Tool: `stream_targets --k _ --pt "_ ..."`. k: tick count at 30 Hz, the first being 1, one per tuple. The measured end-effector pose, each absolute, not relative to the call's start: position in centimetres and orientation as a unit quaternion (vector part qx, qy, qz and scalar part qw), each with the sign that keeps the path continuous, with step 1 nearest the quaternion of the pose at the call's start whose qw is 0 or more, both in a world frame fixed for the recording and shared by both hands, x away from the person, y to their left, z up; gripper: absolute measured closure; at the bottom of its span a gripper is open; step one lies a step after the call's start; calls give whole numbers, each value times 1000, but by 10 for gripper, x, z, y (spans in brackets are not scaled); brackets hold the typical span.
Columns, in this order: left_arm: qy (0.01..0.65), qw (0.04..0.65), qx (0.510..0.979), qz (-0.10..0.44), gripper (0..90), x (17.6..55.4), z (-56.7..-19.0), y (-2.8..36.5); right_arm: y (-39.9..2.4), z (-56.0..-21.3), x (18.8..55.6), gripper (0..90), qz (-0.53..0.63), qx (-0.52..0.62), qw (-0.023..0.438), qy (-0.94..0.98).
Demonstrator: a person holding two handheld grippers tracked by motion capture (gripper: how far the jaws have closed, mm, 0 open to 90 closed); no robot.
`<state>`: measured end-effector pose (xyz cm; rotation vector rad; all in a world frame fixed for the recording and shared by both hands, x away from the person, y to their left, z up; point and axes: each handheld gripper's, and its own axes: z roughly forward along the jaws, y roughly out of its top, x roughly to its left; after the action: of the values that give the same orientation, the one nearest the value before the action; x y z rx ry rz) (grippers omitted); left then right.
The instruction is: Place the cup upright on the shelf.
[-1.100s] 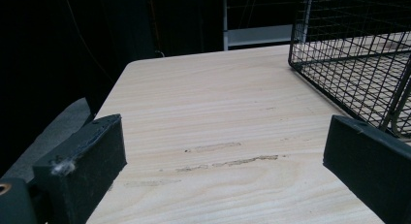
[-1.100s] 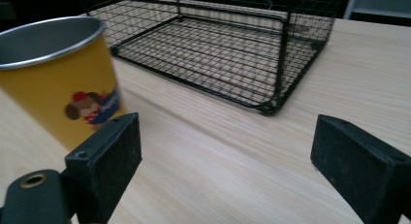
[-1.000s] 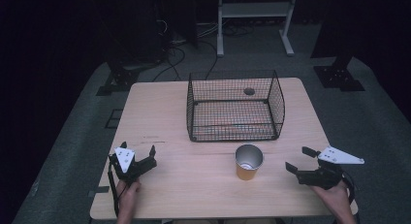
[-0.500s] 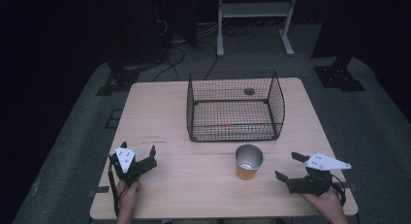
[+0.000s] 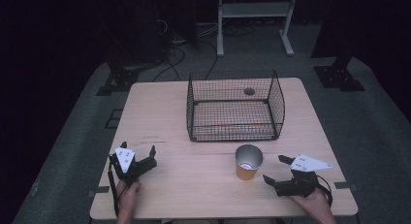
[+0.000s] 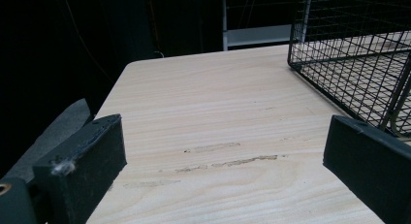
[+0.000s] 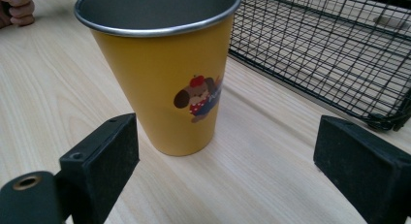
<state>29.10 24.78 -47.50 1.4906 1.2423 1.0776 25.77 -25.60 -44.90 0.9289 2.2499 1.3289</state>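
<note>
1. Looked like the reach-in step: had the right gripper (image 5: 275, 168) low over the table (image 5: 194, 185), just beside the yellow cup (image 5: 248, 162), aimed at it. Jaws spread wide, gripping nothing.
2. Found the cup upright, mouth up, in front of the wire basket (image 5: 232, 132), near it but not touching. In the right gripper view, sat left of centre between the two jaws, closer to the left one, clear of both.
3. Left gripper (image 5: 138, 147) parked well apart at the near left of the table, jaws released too, bare wood between them.
4. Next move, best guess: needed a nudge forward and a bit sideways to centre the cup between the jaws, then a gentle squeeze on the wall below the rim.
5. Worth watching: tapered, slick-looking cup, so could have slipped or tipped under an off-centre pinch.
</note>
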Motion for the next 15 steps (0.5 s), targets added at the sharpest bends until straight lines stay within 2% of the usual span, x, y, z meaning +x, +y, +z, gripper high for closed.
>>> stream_targets --k 7,10,15 --pt "501 445 601 435 8 291 -475 248 -249 -448 258 84 474 322 172 801" --pt "501 445 602 435 8 291 -475 248 -243 -448 258 30 474 314 163 806" --pt "501 446 601 434 8 291 -475 248 -237 -448 260 29 471 309 160 811"
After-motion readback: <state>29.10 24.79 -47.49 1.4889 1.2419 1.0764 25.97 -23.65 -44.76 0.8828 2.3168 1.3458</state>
